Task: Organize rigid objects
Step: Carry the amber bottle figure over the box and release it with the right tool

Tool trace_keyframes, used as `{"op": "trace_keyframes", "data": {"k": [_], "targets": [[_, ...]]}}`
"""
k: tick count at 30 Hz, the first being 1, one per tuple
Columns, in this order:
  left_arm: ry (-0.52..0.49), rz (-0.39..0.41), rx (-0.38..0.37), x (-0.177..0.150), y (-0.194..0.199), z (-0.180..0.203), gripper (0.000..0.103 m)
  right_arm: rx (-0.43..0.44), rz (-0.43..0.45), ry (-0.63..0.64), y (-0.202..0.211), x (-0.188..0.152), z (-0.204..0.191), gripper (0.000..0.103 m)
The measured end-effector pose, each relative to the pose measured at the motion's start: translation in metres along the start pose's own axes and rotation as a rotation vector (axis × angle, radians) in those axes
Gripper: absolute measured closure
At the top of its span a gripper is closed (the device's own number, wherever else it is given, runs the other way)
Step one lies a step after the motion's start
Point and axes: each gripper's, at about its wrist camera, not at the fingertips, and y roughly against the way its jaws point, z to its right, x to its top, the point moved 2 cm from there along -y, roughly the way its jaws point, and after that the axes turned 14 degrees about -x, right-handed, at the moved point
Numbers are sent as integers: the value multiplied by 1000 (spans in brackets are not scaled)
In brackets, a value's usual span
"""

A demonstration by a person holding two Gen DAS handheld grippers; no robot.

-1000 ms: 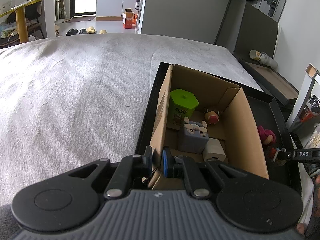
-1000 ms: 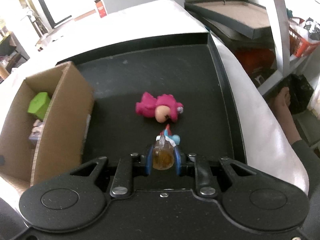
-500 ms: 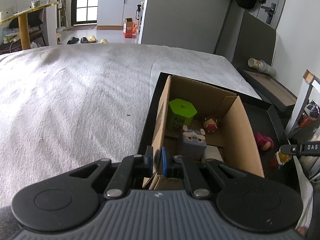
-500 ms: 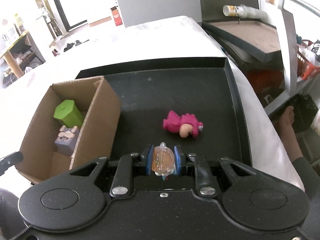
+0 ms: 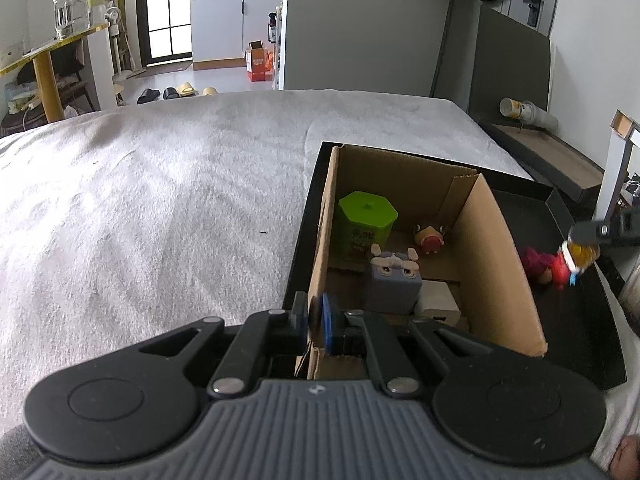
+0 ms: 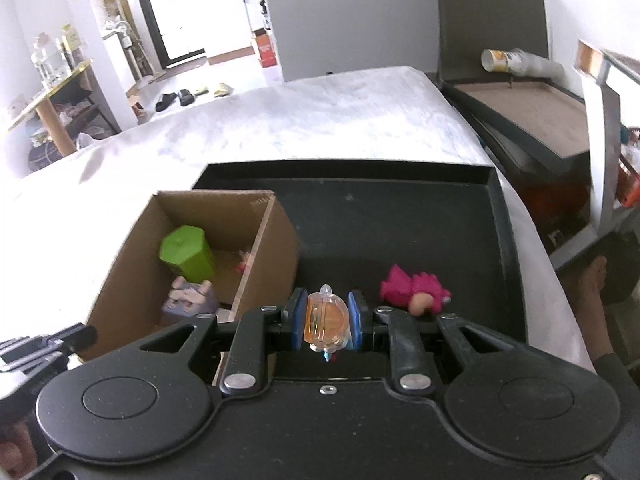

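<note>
My left gripper (image 5: pixel 316 318) is shut on the near left wall of the open cardboard box (image 5: pixel 496 256), which stands in a black tray (image 5: pixel 560 216). Inside the box are a green hexagonal container (image 5: pixel 366 222), a grey-blue block figure (image 5: pixel 394 282), a small round figure (image 5: pixel 428 236) and a white block (image 5: pixel 436 306). My right gripper (image 6: pixel 326 318) is shut on a small clear orange toy (image 6: pixel 325 318), held above the tray (image 6: pixel 400 216) to the right of the box (image 6: pixel 276 248). The same toy (image 5: pixel 578 258) hangs at the right in the left wrist view. A pink figure (image 6: pixel 416 290) lies on the tray floor.
The tray rests on a grey-white blanket (image 5: pixel 160 200). To the right stand a dark lid (image 6: pixel 520 108) with a lying paper cup (image 6: pixel 516 60) and a shelf frame (image 6: pixel 604 128). A person's foot (image 6: pixel 592 280) shows at the right edge.
My right gripper has lifted the orange toy off the tray and carried it left, nearer the box; the pink figure stays lying behind. My left gripper keeps its hold on the box wall.
</note>
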Motion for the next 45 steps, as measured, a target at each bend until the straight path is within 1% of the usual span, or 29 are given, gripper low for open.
{"op": "trace_keyframes", "data": {"k": [13,17,21,27,31,34,36,37,39,45], "targets": [[9,2,-11,0,0,-3,97,70,70,72,16,26,-42,81],[27,5,-26,0,1,-6,97,94,71,92,13,31,-55,81],[34,8,-33,0,2,-7,97,111,51,101,5,33,-67,81],[43,9,-41,-1,3,-8,97,120,29,116,-5,34,-80,81],[56,15,-48,0,3,-10,97,105,14,137,-13,32,-88,81],[57,17,-52,-1,3,-10,97,81,-1,145,-22,31,-91,80],[59,17,-54,0,3,-10,97,68,0,142,-25,31,-90,78],[61,17,-60,0,3,-11,97,63,6,138,-24,31,-89,73],[61,17,-57,0,3,-11,97,70,6,118,-21,32,-84,70],[76,23,-63,0,3,-13,96,73,2,97,-14,29,-71,69]]}}
